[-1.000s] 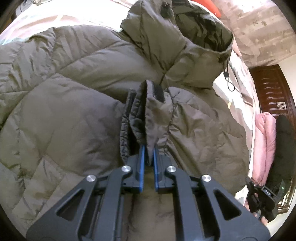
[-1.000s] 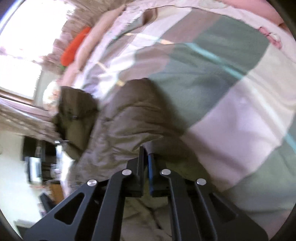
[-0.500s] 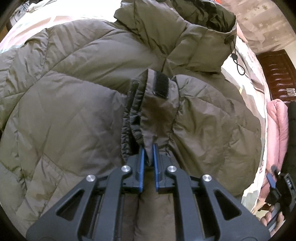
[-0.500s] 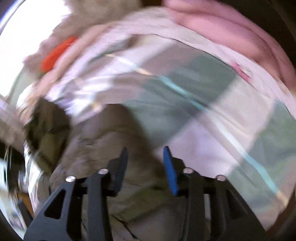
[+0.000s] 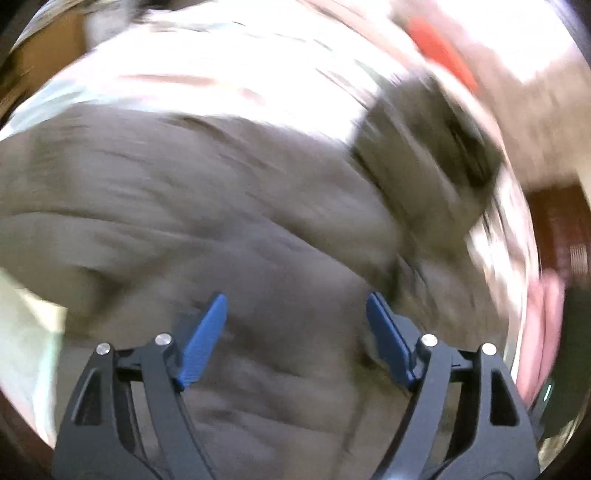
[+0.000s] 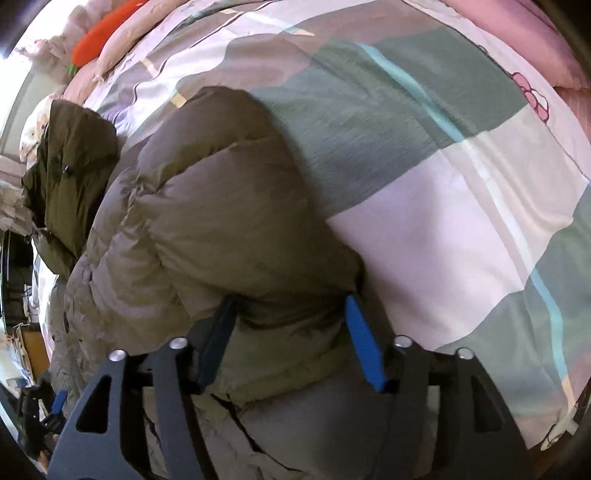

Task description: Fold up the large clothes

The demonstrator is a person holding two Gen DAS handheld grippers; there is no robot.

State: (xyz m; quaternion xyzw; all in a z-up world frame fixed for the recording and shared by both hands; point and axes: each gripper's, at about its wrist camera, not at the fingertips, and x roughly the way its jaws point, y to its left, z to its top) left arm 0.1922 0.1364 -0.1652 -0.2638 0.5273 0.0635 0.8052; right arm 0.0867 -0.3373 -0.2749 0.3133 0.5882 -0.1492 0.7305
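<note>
An olive quilted puffer jacket lies spread on the bed; the left wrist view is blurred by motion. Its hood lies at the upper right. My left gripper is open and empty just above the jacket's body. In the right wrist view the jacket lies folded over along the bed, its hood at the far left. My right gripper is open, its blue fingers astride a padded fold of the jacket, not closed on it.
A checked green, lilac and white bedcover lies under the jacket. An orange carrot-shaped cushion and pink bedding lie along the far edges. Dark wooden furniture stands at the right of the left wrist view.
My left gripper has let go of the sleeve cuff, opened wide and swung away. My right gripper, shut a second ago, has opened and stands over the jacket's folded edge.
</note>
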